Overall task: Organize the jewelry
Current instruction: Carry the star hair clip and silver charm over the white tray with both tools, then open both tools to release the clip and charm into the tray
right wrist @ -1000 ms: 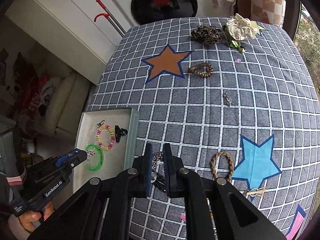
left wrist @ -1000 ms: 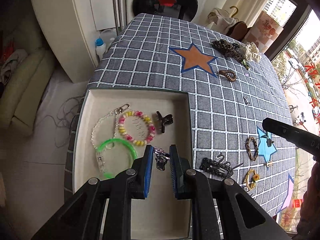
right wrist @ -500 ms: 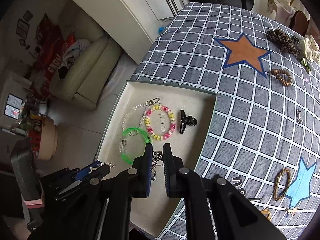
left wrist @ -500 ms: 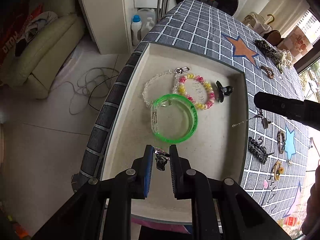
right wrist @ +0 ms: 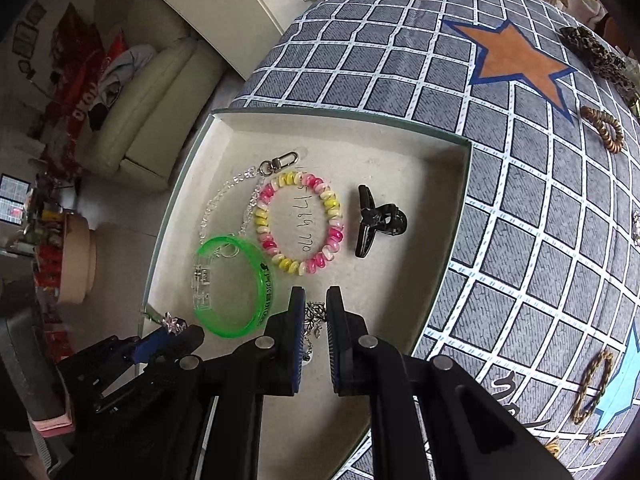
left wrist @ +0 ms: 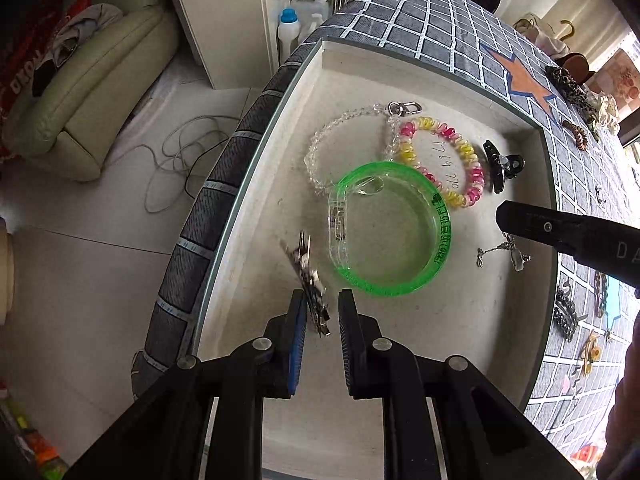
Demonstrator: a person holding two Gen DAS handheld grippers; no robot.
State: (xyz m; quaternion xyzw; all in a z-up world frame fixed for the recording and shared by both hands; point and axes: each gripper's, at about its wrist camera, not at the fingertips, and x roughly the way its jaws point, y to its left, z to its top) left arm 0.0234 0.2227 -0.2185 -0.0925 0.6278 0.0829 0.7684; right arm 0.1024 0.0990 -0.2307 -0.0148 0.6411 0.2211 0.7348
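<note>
A beige tray [left wrist: 420, 80] [right wrist: 400, 148] holds a green bangle [left wrist: 392, 228] [right wrist: 232, 284], a pink-and-yellow coil bracelet [left wrist: 440, 160] [right wrist: 300, 224], a clear bead chain [left wrist: 344, 140] and a black claw clip [left wrist: 500, 164] [right wrist: 376, 220]. My left gripper [left wrist: 322, 312] has its jaws slightly apart, and a small metal hair clip [left wrist: 308, 276] lies against the left pad over the tray. My right gripper [right wrist: 316, 312] is shut on a silver chain with a charm [left wrist: 504, 250] [right wrist: 314, 324] and holds it above the tray.
The tray sits at the left edge of a grey checked tablecloth [right wrist: 520, 200] with star prints. More jewelry lies on the cloth: a brown coil tie [right wrist: 604, 128], a braided ring [right wrist: 592, 384], dark hair pieces [left wrist: 564, 316]. A sofa [left wrist: 80, 92] and floor lie beyond the edge.
Both grippers have come lower and closer over the tray. The left jaws have opened a little and the hair clip now tilts out of them toward the tray floor.
</note>
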